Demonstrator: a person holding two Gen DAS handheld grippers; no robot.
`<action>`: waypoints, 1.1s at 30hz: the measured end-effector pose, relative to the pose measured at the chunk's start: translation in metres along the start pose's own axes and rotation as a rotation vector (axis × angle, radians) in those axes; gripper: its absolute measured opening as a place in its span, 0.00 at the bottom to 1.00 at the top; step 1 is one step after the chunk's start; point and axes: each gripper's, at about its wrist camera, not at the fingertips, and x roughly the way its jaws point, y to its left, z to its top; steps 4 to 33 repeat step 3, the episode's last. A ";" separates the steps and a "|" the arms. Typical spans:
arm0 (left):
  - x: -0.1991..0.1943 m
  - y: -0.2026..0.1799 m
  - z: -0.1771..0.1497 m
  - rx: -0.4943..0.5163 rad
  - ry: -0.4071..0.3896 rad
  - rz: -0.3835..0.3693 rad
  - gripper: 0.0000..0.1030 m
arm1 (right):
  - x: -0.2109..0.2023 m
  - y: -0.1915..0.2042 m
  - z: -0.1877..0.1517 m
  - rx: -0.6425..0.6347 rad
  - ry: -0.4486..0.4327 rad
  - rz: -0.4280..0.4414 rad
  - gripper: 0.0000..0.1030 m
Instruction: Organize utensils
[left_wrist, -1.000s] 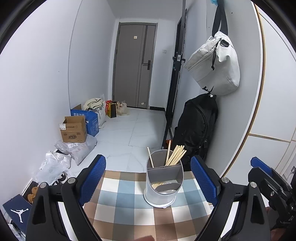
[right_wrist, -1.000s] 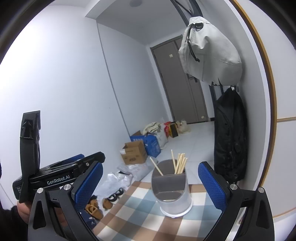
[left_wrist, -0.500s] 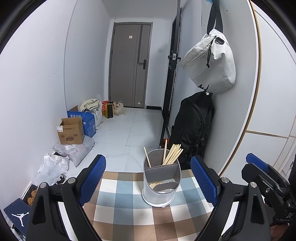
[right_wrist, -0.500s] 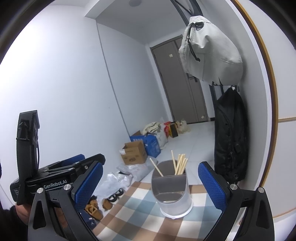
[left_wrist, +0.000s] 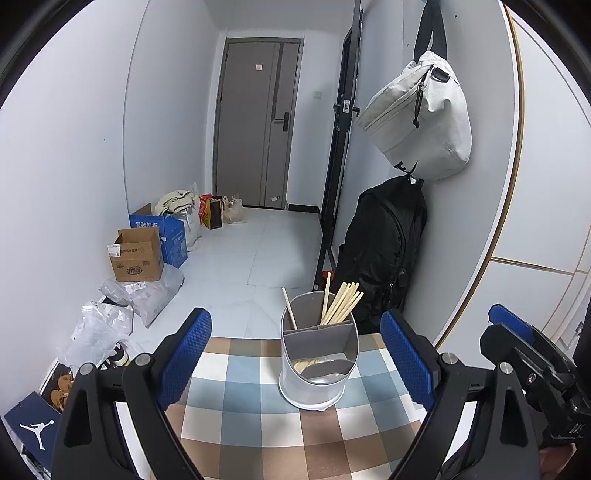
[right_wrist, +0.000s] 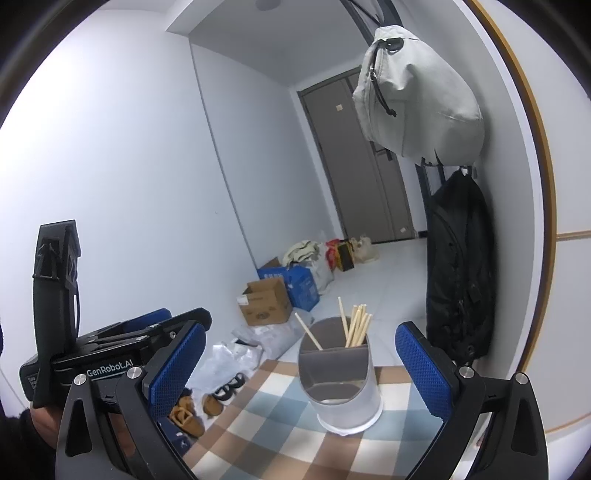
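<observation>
A grey utensil holder (left_wrist: 318, 360) (right_wrist: 341, 380) with a divider stands on the checked tablecloth (left_wrist: 258, 413) (right_wrist: 280, 428) near the table's far edge. Several wooden chopsticks (left_wrist: 341, 302) (right_wrist: 356, 325) lean in its back compartment, and one more (left_wrist: 289, 308) (right_wrist: 308, 336) leans apart at the left. My left gripper (left_wrist: 295, 363) is open, its blue pads either side of the holder and nearer me, holding nothing. My right gripper (right_wrist: 299, 369) is open too, likewise short of the holder and bare. In the right wrist view the left gripper's body (right_wrist: 110, 354) shows at the left, held by a hand.
Beyond the table lies a tiled hallway with cardboard boxes (left_wrist: 136, 254), plastic bags (left_wrist: 147, 291) and shoes (right_wrist: 192, 413) along the left wall. A black backpack (left_wrist: 384, 251) and a pale bag (left_wrist: 421, 122) hang on the right wall. A grey door (left_wrist: 258, 122) closes the far end.
The left wrist view has tilted slightly, so the holder sits a little lower and further left in it. Both grippers stay open and nothing was taken or released.
</observation>
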 end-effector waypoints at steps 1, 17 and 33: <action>0.001 0.000 -0.001 0.001 0.002 -0.001 0.88 | 0.000 0.000 0.000 0.001 0.000 -0.001 1.00; 0.002 0.000 -0.001 -0.004 -0.003 0.003 0.88 | 0.002 -0.001 -0.001 0.002 0.004 0.000 1.00; 0.002 0.000 -0.001 -0.004 -0.003 0.003 0.88 | 0.002 -0.001 -0.001 0.002 0.004 0.000 1.00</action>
